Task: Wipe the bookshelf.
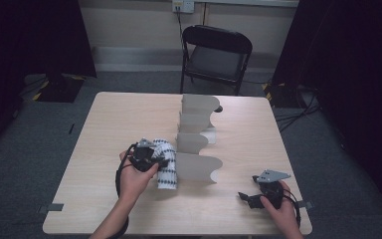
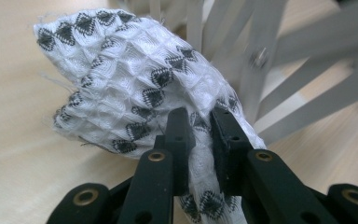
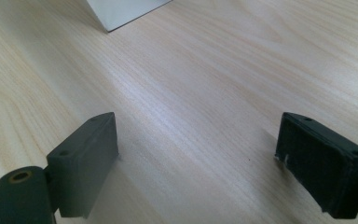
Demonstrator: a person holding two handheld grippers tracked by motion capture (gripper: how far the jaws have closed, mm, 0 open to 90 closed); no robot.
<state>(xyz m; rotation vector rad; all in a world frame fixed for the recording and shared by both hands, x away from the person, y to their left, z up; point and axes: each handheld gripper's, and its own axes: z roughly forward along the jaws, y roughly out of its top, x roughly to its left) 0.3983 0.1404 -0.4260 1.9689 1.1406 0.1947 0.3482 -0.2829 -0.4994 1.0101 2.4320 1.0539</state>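
Observation:
A white waffle-weave cloth with black diamond marks (image 1: 166, 167) hangs folded at the left of the grey rack (image 1: 196, 144), near the rack's front panel. My left gripper (image 1: 161, 160) is shut on the cloth (image 2: 135, 93); in the left gripper view its two black pads (image 2: 179, 135) pinch a fold of the fabric, with the rack's grey slats (image 2: 270, 70) just behind. My right gripper (image 1: 244, 197) rests low over the table at the front right, open, its jaws wide apart with only bare wood between them (image 3: 196, 135).
The light wooden table (image 1: 119, 124) has free surface at the left and at the right of the rack. A black folding chair (image 1: 214, 55) stands behind the far edge. A corner of a grey rack panel (image 3: 121, 11) lies ahead of the right gripper.

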